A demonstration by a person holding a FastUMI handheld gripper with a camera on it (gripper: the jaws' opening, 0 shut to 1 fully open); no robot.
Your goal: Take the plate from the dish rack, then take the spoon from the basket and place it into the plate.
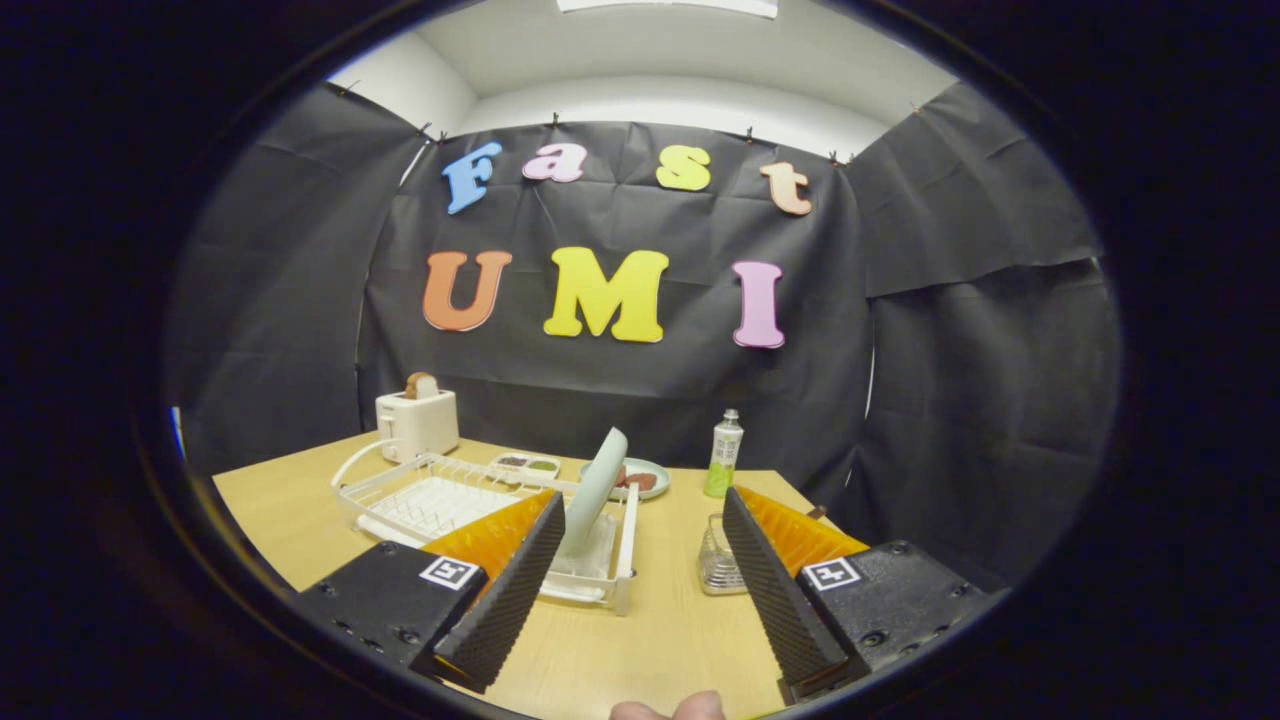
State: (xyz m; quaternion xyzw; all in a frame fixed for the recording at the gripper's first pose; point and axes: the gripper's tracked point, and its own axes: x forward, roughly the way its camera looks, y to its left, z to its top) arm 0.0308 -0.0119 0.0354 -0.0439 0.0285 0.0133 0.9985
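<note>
Gripper view showed the gripper held above the near part of a light wooden table, its two fingers spread wide with nothing between them but bare tabletop. Each finger carried a small square black-and-white marker on its housing; no words could be read there. A fingertip of the person showed at the nearest edge, below the gap.

Just beyond the left finger stood the white dish rack, reaching away to the far left. The plate, pale green, stood on edge in the rack's right end, leaning to the right, its lower part hidden behind the left finger's tip. It lay ahead of the gap and slightly left, not touched by either finger.

Just beyond the right finger sat a small wire basket, partly hidden by that finger; the spoon inside could not be made out.

Farther off, a bottle with a green label stood to the right, its print too small to read. Left of it lay a dish of food and a small tray, and at the far left a white toaster held a slice of bread.
</note>
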